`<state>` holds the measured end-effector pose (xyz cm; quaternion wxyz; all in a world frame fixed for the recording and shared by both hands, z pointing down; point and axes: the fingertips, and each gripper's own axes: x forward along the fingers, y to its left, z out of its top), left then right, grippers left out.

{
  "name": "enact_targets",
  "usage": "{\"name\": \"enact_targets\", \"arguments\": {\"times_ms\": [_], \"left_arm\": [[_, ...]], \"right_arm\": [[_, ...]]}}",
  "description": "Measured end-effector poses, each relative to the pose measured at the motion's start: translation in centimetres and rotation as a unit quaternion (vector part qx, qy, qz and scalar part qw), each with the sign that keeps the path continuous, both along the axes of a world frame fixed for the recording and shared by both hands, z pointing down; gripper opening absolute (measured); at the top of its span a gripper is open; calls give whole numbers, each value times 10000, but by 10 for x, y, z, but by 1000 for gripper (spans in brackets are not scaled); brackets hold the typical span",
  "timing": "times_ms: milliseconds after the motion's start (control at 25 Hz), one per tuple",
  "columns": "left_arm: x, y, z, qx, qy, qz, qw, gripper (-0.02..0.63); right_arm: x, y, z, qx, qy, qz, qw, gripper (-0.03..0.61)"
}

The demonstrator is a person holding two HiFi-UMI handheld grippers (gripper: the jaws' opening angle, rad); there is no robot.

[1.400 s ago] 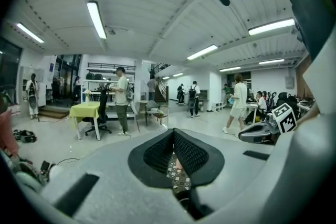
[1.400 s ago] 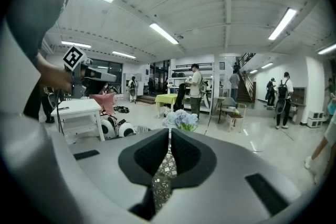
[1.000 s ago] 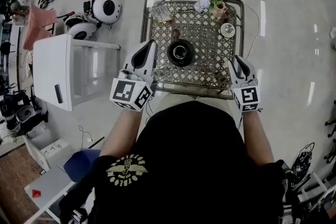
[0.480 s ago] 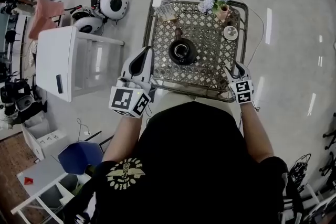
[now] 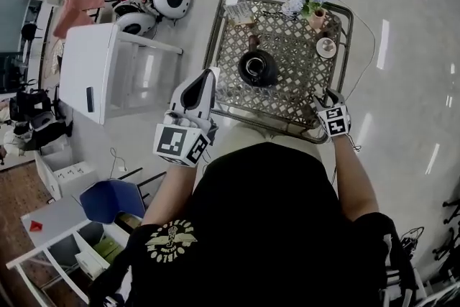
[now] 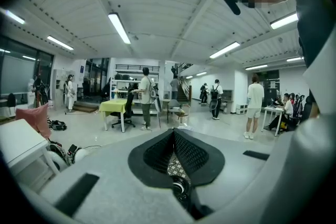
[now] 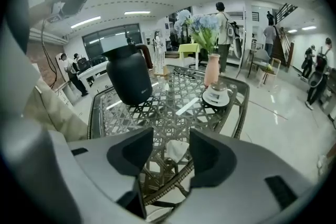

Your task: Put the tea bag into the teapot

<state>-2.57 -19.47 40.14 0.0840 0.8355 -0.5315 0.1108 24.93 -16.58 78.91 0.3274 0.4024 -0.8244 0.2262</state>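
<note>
Right gripper dropped to metal-lattice worktop's near-right corner, fingers just spread wide, one crumpled white tea bag lying between; left gripper fingers together; one round black teapot.

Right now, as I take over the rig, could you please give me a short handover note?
Left gripper: shut, empty, beside the table's left edge.
Right gripper: open, its jaws have just been opening. The tea bag lies on the table in line with the gap, and the pads are not on it.
Teapot: mid-table, no gripper on it.
Done: right gripper lined up on the tea bag.
Left: grip the tea bag, carry it to the teapot, drop it in.
</note>
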Motion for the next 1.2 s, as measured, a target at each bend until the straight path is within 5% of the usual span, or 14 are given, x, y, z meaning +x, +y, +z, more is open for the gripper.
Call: {"name": "enact_targets", "arguments": {"times_ms": [400, 520, 560, 840, 1200], "left_arm": [[10, 4, 3, -26, -293, 188, 9994, -5], [11, -2, 8, -18, -268, 307, 9992, -5], [12, -4, 9, -10, -263, 359, 9990, -5], [12, -26, 3, 100, -147, 674, 9976, -5], [8, -54, -4, 251, 110, 1035, 9943, -5]], "right_arm": [[-2, 0, 47, -475, 391, -36, 9981, 177], [2, -1, 54, -488, 830, -124, 9953, 14], [2, 0, 56, -522, 897, -153, 9945, 12], [9, -6, 12, -221, 232, 506, 9982, 11], [9, -3, -38, -61, -22, 996, 9950, 11]]}}
